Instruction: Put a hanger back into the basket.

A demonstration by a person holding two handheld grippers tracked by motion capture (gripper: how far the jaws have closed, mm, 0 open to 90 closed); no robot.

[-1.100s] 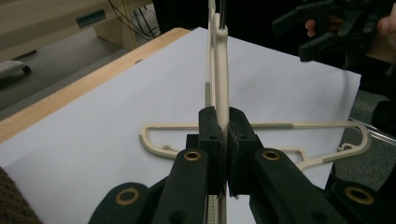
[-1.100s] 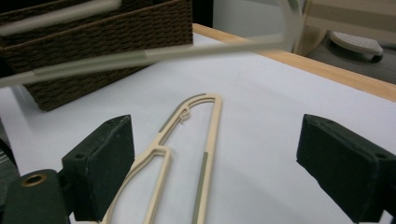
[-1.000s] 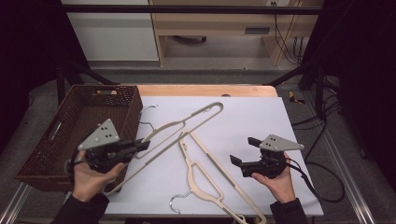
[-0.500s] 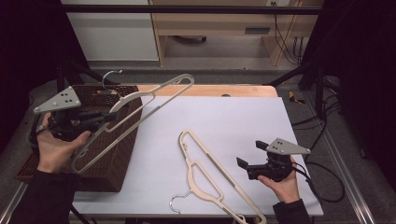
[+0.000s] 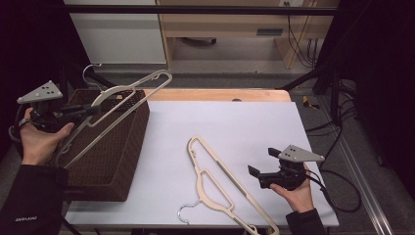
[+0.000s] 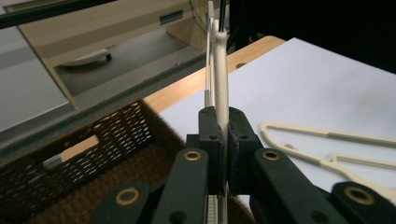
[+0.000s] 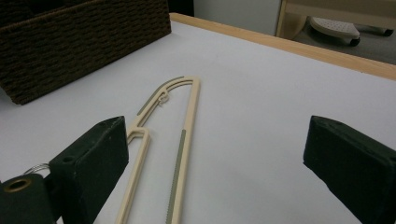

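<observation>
While the left gripper point(image 5: 93, 110) clamps its 2 jaws tight on the thin bar of a cream hanger point(image 5: 128, 95), that hanger hangs in the air above the brown wicker basket point(image 5: 115, 147) at the left end of the table point(image 5: 254, 122). From the high view, the held hanger slants up and to the right, its wide end over the basket's far corner and its metal hook point(image 5: 89, 73) rising behind the basket's back edge; the lower bar reaches down toward the person's left hand point(image 5: 39, 142). The left gripper view looks straight along the hanger's edge, which stands upright between the pressed jaws, with the basket's woven wall below and to the left. A 2nd cream hanger point(image 5: 220, 188) lies flat on the white tabletop, well apart from the basket, its rounded end toward the middle of the table and its silver hook point(image 5: 186, 211) near the front edge. The right gripper point(image 5: 258, 169) rests low over the table just to the right of that hanger, jaws spread wide with nothing between them; the right gripper view shows the lying hanger point(image 7: 161, 154) running past the left jaw, not touched by either.
</observation>
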